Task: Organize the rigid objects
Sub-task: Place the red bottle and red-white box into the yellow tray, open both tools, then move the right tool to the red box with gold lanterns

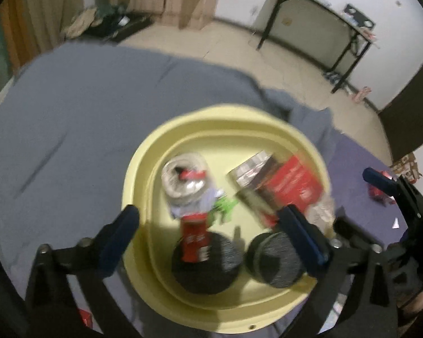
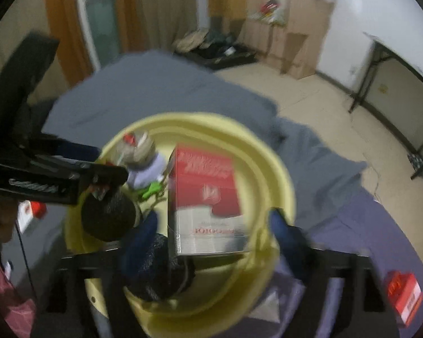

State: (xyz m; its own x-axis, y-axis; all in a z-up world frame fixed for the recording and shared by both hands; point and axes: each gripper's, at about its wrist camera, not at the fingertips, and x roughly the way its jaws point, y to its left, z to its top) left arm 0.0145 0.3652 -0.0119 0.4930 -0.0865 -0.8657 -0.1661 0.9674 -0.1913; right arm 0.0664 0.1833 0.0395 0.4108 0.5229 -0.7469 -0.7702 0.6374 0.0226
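Note:
A yellow basin [image 1: 139, 174] stands on a grey-blue bedsheet. It holds a silvery jar [image 1: 183, 180], a small red bottle [image 1: 194, 239], a green toy [image 1: 225, 205], two black round pieces [image 1: 214, 270] and a red and silver box [image 1: 290, 186]. My left gripper [image 1: 211, 236] hangs open over the basin's near side; the red bottle lies between its fingers untouched. In the right wrist view my right gripper [image 2: 214, 236] is open with the box [image 2: 206, 197] upright between its blue fingers, a gap on each side. The yellow basin [image 2: 282, 174] lies beneath.
A red box [image 2: 406, 295] lies on the sheet at the right, and a red and white one [image 2: 28, 214] at the left. Beyond the bed are tiled floor, a black folding table [image 1: 324, 28] and cardboard boxes [image 1: 183, 0].

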